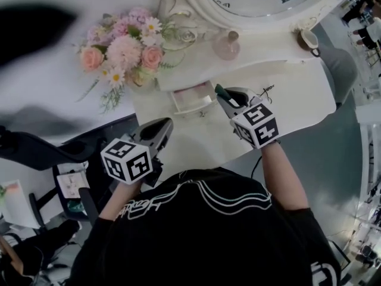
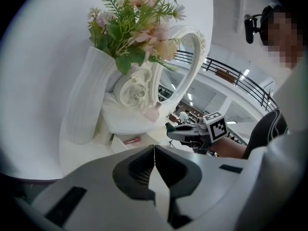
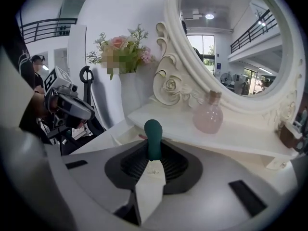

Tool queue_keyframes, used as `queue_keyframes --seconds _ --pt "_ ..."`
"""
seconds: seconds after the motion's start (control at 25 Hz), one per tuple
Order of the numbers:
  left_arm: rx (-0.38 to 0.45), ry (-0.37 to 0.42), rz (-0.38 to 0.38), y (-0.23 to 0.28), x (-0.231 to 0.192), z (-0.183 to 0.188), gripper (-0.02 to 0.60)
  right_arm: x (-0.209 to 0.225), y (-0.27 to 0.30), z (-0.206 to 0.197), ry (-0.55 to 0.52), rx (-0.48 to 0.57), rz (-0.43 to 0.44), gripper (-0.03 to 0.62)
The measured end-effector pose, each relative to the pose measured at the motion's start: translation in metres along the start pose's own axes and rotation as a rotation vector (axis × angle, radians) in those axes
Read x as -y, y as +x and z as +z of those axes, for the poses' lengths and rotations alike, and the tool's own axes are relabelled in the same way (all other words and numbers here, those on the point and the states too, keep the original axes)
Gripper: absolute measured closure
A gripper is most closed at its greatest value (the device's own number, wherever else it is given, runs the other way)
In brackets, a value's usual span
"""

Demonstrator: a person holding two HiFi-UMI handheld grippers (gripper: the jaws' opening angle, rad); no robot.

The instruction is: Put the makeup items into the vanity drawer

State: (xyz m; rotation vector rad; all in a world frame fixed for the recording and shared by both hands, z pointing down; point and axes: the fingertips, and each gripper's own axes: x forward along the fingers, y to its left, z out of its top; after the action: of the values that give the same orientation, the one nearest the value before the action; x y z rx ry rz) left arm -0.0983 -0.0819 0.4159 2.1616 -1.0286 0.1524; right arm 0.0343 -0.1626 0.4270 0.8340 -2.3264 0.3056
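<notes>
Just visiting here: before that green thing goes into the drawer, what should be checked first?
1. Grip: right gripper shut on green makeup item: ok.
2. Access: drawer pulled open: ok.
3. Space: room beside pink item inside the drawer: cannot tell.
4. Other hand: left gripper shut, empty, beside the drawer: ok.
5. Clutter: pink bottle on the shelf, apart from both grippers: ok.

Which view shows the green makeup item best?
The right gripper view: the green item stands close and sharp, clamped between the right gripper's jaws. The head view shows only its tip past the gripper; the left gripper view shows it small and distant.
</notes>
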Motion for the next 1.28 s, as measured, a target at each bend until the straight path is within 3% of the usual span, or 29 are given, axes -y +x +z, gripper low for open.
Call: queue_keyframes --seconds 0.36,0.8,1.28 --pt "0.038 -0.022 0.040 -0.018 -0.013 0.004 0.558 -0.028 0.024 0.021 -0.073 0.008 0.058 0.508" --pt "0.063 -0.060 0.102 -0.037 -0.031 -0.001 0.558 -0.049 0.059 0.016 -0.102 -0.034 0.117 0.503" --pt "0.061 -0.082 0.131 -0.043 -0.036 -0.008 0.558 -0.051 0.072 0.008 -0.082 -0.048 0.134 0.430"
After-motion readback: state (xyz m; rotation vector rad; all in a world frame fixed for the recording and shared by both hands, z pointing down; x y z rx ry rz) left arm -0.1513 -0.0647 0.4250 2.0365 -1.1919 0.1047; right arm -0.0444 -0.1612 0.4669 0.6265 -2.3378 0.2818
